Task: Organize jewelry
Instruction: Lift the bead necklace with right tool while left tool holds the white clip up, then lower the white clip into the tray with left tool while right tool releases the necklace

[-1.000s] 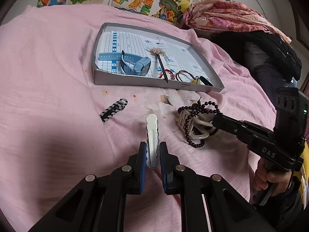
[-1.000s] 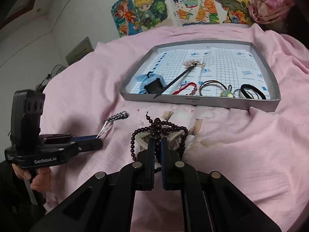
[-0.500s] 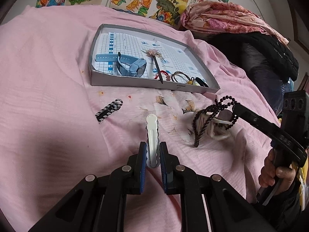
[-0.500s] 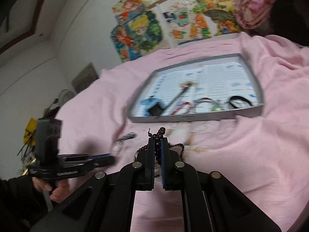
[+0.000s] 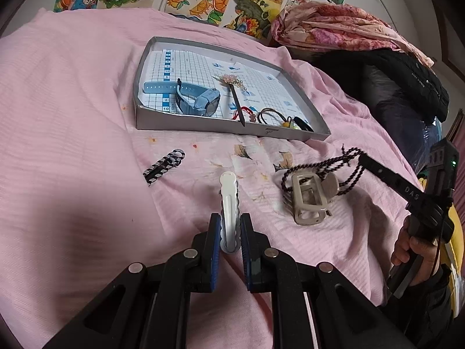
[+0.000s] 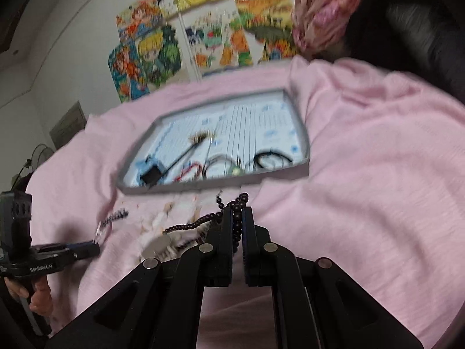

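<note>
dark bead bracelet [image 5: 328, 164] (looped strands), beige claw clip [image 5: 309, 200]

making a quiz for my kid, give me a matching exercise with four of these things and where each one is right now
Things:
1. white hair clip
2. dark bead string
3. blue watch
4. striped clip

Places:
A. inside the grey tray
B. lying loose on the pink sheet
C. held in the left gripper
D. held in the right gripper, partly draped on the beige claw clip

Pairs: 1-C, 2-D, 3-A, 4-B
</note>
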`<state>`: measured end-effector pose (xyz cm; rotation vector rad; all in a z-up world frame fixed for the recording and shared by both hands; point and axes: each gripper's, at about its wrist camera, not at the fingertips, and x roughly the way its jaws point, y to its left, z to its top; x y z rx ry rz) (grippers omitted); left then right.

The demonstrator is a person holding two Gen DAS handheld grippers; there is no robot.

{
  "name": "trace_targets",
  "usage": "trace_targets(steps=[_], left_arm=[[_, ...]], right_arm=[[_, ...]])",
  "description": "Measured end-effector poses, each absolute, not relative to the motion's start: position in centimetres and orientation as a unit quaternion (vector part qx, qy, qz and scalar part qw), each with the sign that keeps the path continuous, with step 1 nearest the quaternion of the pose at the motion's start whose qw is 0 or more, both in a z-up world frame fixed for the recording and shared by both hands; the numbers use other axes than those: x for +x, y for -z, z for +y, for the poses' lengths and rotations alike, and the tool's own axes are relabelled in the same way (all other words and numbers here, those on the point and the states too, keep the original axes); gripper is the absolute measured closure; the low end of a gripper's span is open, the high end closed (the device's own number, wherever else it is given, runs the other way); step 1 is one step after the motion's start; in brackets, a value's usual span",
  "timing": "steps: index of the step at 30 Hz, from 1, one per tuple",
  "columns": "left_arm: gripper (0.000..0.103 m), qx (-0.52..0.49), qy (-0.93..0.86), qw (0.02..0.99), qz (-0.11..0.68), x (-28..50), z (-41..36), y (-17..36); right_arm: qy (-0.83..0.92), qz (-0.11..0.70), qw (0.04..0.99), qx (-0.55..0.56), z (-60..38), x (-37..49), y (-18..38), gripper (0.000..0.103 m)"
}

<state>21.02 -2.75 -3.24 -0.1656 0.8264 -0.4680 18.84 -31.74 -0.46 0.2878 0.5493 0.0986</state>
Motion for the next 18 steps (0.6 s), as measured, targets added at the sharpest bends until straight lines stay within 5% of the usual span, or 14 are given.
trace_targets(steps=[18], left_arm=[[0.090,-0.116,0.213,0.916,0.320,29.7,-6.5,-3.7]], right_arm=[[-0.061,0.097,0.986,0.123,-32.5,22.7,-7.3,0.098]])
